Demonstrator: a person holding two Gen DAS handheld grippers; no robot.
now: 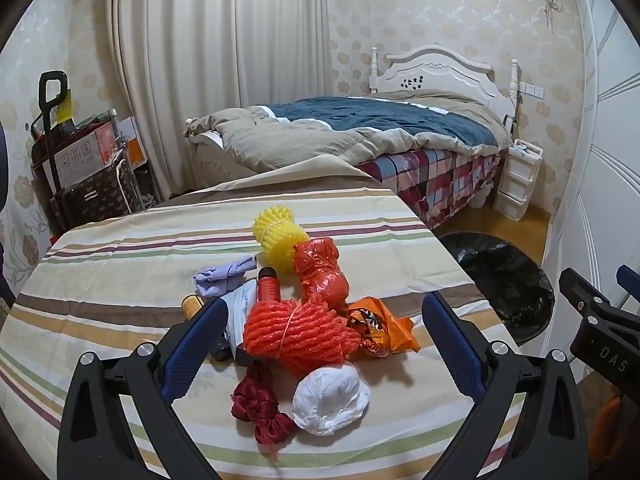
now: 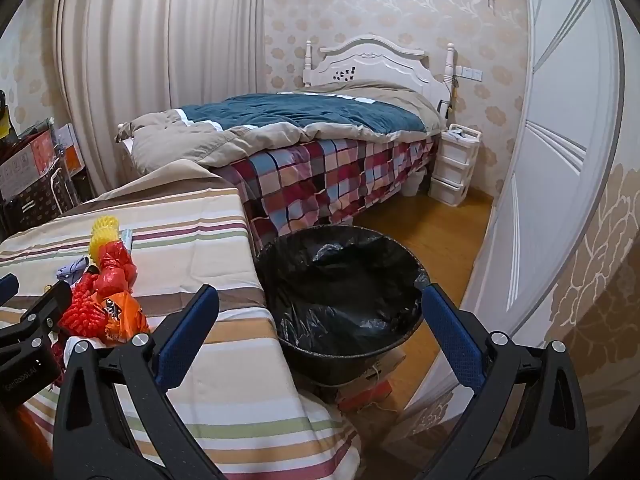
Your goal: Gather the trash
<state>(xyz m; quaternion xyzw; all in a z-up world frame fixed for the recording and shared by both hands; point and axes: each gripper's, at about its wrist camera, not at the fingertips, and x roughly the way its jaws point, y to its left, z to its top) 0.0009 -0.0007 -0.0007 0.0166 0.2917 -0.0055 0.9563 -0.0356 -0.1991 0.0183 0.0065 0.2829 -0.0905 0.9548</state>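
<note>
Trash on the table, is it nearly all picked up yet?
Not nearly. Done: hard to tell; the bin with its black liner may hold a scrap. In hand: nothing; the left gripper is open over the pile and the right gripper is open over the bin. Left: the orange net, white wad, red net, orange bag, yellow net and more lie on the table.

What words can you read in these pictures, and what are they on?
"DAS": right gripper, on its black body, seen from the left wrist camera.
"GenRobo.AI", roughly; small and tilted: left gripper, on its black body.
Cardboard box: symbols only, print too small.
Orange wrapper: print crumpled, unreadable.
</note>
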